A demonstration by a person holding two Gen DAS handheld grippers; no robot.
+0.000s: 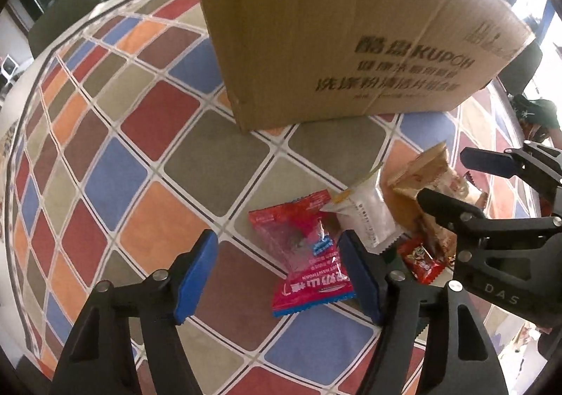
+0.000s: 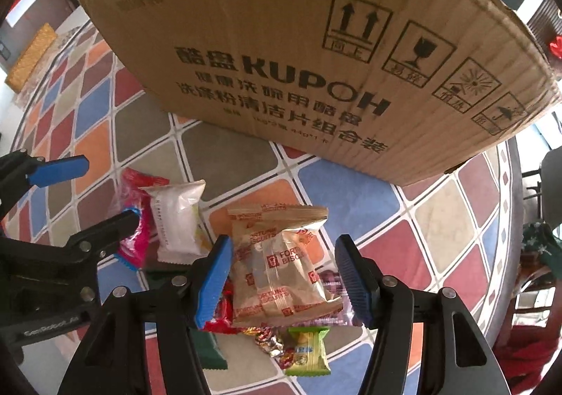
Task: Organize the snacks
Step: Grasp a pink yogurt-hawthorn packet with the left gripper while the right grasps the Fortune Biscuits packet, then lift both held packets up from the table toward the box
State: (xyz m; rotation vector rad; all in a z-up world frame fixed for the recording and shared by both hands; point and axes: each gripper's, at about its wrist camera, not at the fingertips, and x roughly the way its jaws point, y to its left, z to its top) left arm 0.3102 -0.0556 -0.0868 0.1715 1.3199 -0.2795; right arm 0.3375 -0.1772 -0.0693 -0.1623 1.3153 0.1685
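Observation:
A pile of snack packets lies on the chequered tablecloth (image 1: 140,149) in front of a big cardboard box (image 1: 333,26) (image 2: 298,61). My left gripper (image 1: 277,272) points down and stands open over a red hawthorn packet (image 1: 302,254); the packet lies between the blue pads, clear of the left one. My right gripper (image 2: 282,279) is open too, straddling a tan fortune biscuit packet (image 2: 281,265) (image 1: 421,177) that lies on top of the pile. Each gripper shows in the other's view: the right gripper (image 1: 463,180), the left gripper (image 2: 87,194).
A white packet (image 1: 368,215) (image 2: 179,219) lies between the red and tan ones. A small red packet (image 1: 421,261), a green packet (image 2: 307,353), a dark green bar (image 2: 210,349) and foil sweets lie under and near the pile. The table's edge curves along the right.

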